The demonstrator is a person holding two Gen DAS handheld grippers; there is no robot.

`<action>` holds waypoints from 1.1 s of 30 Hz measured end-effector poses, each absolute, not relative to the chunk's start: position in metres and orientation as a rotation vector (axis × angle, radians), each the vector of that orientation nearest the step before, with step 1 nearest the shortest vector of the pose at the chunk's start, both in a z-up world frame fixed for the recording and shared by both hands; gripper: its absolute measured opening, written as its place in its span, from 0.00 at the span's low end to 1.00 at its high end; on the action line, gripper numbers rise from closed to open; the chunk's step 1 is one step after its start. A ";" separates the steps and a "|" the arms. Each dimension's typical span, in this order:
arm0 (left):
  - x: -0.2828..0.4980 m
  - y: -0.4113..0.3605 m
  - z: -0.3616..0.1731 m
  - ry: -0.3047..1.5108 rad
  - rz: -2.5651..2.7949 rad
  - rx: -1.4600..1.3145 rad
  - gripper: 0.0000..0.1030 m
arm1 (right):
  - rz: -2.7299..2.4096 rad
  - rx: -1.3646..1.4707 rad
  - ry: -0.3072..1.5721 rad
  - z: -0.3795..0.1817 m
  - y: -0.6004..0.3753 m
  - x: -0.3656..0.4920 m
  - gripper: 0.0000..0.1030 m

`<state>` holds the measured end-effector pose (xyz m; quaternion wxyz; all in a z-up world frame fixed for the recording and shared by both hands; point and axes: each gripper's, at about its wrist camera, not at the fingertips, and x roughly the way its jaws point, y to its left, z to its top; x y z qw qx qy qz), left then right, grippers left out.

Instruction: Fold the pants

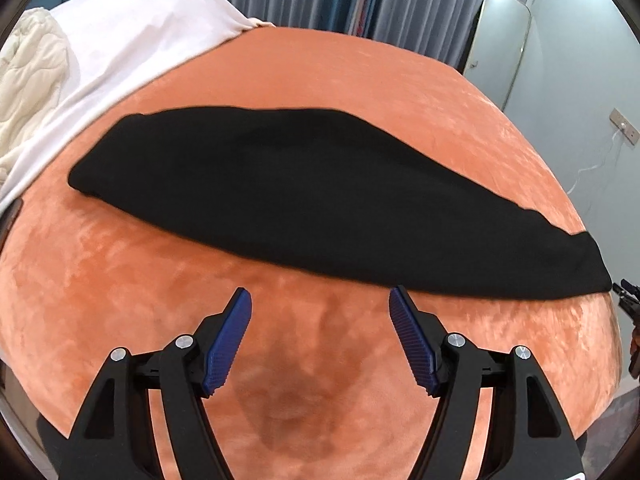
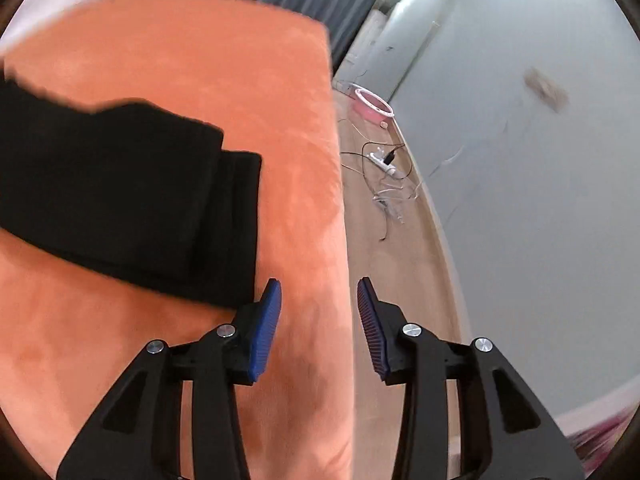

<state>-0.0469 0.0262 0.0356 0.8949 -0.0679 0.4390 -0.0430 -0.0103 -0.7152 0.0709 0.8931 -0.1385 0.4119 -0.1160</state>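
Black pants [image 1: 304, 200] lie flat as one long folded strip across an orange bed cover [image 1: 120, 280]. My left gripper [image 1: 320, 300] is open and empty, just in front of the strip's near edge, above the cover. In the right wrist view the right end of the pants [image 2: 132, 200] shows with a hem band. My right gripper [image 2: 319, 290] is open and empty, just right of that end, over the bed's right edge. The right gripper's tip also shows at the far right of the left wrist view [image 1: 626, 296].
A white sheet [image 1: 132, 40] and a cream quilt [image 1: 28, 92] lie at the bed's far left. Right of the bed is wood floor [image 2: 392, 264] with a power strip and cables [image 2: 386, 164], a pink ring [image 2: 374, 106] and a grey wall [image 2: 540, 200].
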 end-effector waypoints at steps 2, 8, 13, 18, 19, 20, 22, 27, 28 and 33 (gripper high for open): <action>-0.048 0.018 0.031 0.922 -0.102 -0.130 0.67 | -0.178 -0.131 0.793 0.092 -0.720 -0.025 0.60; -0.049 0.003 0.026 0.935 -0.127 -0.154 0.67 | -0.047 0.233 0.775 0.121 -0.721 0.020 0.73; -0.057 0.003 0.034 0.913 -0.118 -0.135 0.70 | -0.095 0.186 0.973 0.067 -0.704 0.076 0.35; -0.057 0.019 0.037 0.901 -0.068 -0.115 0.73 | -0.125 0.062 0.833 0.103 -0.680 0.056 0.06; -0.056 0.022 0.036 0.902 -0.061 -0.125 0.73 | -0.147 0.062 0.782 0.119 -0.684 0.042 0.06; -0.055 0.025 0.035 0.901 -0.061 -0.134 0.73 | -0.172 0.063 0.752 0.130 -0.691 0.025 0.06; -0.051 0.028 0.031 0.900 -0.066 -0.156 0.73 | -0.220 0.036 0.763 0.123 -0.703 0.020 0.07; -0.045 0.028 0.016 0.929 -0.062 -0.167 0.73 | -0.279 0.030 0.858 0.082 -0.710 0.023 0.40; -0.046 0.031 0.016 0.928 -0.054 -0.160 0.73 | -0.300 0.081 0.815 0.095 -0.709 0.014 0.41; -0.040 0.074 0.016 0.913 0.054 -0.168 0.75 | -0.243 0.188 0.698 0.125 -0.693 -0.025 0.38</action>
